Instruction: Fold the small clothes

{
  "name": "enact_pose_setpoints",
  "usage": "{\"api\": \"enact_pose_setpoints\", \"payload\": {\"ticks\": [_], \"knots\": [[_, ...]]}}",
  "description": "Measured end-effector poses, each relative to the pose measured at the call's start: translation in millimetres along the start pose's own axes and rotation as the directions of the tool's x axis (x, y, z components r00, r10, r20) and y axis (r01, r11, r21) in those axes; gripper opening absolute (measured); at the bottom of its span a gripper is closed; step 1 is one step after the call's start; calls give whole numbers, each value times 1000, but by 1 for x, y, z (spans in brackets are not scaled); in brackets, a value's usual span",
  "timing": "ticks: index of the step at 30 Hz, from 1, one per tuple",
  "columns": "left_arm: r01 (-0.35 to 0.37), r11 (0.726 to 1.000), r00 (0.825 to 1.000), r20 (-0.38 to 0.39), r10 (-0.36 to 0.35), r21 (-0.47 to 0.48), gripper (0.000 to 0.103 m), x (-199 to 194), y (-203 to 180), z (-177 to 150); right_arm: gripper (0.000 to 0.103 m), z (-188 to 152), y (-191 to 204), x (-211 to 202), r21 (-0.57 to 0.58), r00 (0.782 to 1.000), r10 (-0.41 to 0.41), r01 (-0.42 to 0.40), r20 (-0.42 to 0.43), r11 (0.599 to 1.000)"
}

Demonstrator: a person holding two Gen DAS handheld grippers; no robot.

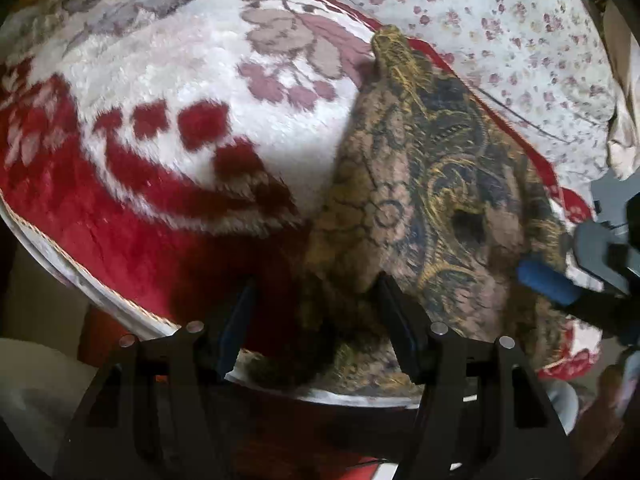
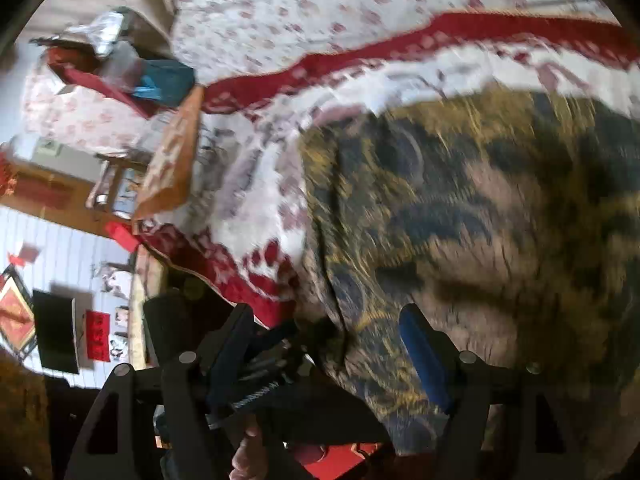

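A small patterned garment (image 1: pixel 432 184), brown with gold and dark blue ornament, lies bunched on a red and white fleece blanket (image 1: pixel 168 128). My left gripper (image 1: pixel 316 300) is open, its jaws wide apart around the garment's near edge, without pinching it. My right gripper (image 1: pixel 568 280) shows at the right edge of the left wrist view, a blue pad against the garment's right side. In the right wrist view the garment (image 2: pixel 460 220) fills the right half, blurred. My right gripper (image 2: pixel 328 340) is open, with cloth between its jaws.
A white sheet with small red flowers (image 1: pixel 500 40) covers the bed beyond the blanket. The blanket's edge (image 1: pixel 100 288) hangs at the near left. The right wrist view shows cluttered room furniture (image 2: pixel 120 180) and a dark screen (image 2: pixel 56 336) far left.
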State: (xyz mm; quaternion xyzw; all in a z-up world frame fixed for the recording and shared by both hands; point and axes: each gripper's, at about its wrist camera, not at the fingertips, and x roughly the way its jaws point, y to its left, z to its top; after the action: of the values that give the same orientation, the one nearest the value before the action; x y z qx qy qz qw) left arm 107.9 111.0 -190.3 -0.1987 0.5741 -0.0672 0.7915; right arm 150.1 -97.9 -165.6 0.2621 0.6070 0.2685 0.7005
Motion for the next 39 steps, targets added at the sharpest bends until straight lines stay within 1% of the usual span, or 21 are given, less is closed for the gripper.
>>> {"api": "enact_pose_setpoints", "payload": {"ticks": [2, 4, 7, 9, 11, 12, 13, 14, 16, 19, 22, 24, 26, 27, 28, 29, 32, 33, 36, 38, 39], "knots": [[18, 1000, 1000, -12, -18, -23, 60, 1, 3, -5, 74, 1, -4, 6, 42, 1000, 17, -16, -20, 999], [30, 999, 999, -10, -30, -38, 56, -1, 7, -6, 74, 6, -3, 10, 61, 1000, -8, 10, -28, 998], [82, 991, 996, -28, -85, -106, 56, 1, 22, -5, 74, 12, 6, 15, 67, 999, -14, 18, -48, 998], [62, 995, 998, -25, -64, -82, 55, 0, 18, -6, 74, 16, 11, 22, 63, 998, -8, 12, -68, 998], [12, 1000, 1000, -5, -12, -26, 41, -2, 7, -8, 74, 21, 15, 34, 54, 996, -26, 31, -91, 998], [9, 1000, 1000, 1, -9, -5, 24, -3, 3, -8, 74, 23, 16, 42, 46, 993, -35, 40, -110, 998], [56, 998, 998, -5, -56, 2, 7, -3, 2, -7, 74, 24, 17, 48, 43, 992, -35, 41, -124, 998], [111, 994, 994, -20, -111, -6, 7, -6, 3, -8, 74, 25, 18, 52, 42, 991, -35, 41, -133, 998], [111, 994, 994, 10, -111, -5, 7, -14, 4, -9, 74, 28, 18, 61, 39, 987, -45, 52, -152, 998], [167, 985, 986, 18, -166, -33, 7, -20, 11, -10, 74, 34, 27, 74, 8, 979, -69, 72, -191, 997], [193, 981, 980, 50, -193, 5, 7, -28, 4, -9, 74, 41, 37, 91, -33, 967, -110, 105, -231, 994], [222, 974, 971, 81, -226, 48, 7, -37, -5, -11, 64, 44, 41, 103, -63, 954, -178, 168, -242, 984], [220, 972, 968, 105, -228, 81, 6, -43, -9, -14, 45, 43, 40, 111, -100, 935, -248, 230, -252, 968], [217, 973, 969, 99, -225, 85, 6, -42, -11, -14, 43, 42, 37, 112, -106, 931, -262, 243, -254, 964], [226, 971, 968, 88, -233, 81, 6, -40, -12, -13, 37, 42, 36, 111, -114, 928, -274, 252, -253, 961], [229, 970, 968, 83, -236, 84, 6, -38, -16, -10, 26, 41, 35, 110, -122, 924, -289, 266, -249, 956], [211, 970, 972, 81, -222, 125, 6, -40, -28, -13, 18, 38, 30, 106, -131, 928, -282, 257, -244, 958], [208, 968, 972, 83, -221, 137, 6, -39, -32, -13, 17, 38, 27, 101, -116, 936, -264, 243, -231, 963], [220, 959, 963, 113, -243, 180, 6, -56, -48, -8, 15, 31, 21, 74, -84, 977, -134, 121, -164, 989], [230, 950, 956, 132, -261, 212, 6, -71, -58, -13, 14, 24, 11, 43, -47, 995, 0, -5, -102, 999], [235, 943, 954, 130, -270, 237, 6, -78, -70, -16, 14, 20, 7, 28, -37, 996, 46, -49, -70, 998]]}}
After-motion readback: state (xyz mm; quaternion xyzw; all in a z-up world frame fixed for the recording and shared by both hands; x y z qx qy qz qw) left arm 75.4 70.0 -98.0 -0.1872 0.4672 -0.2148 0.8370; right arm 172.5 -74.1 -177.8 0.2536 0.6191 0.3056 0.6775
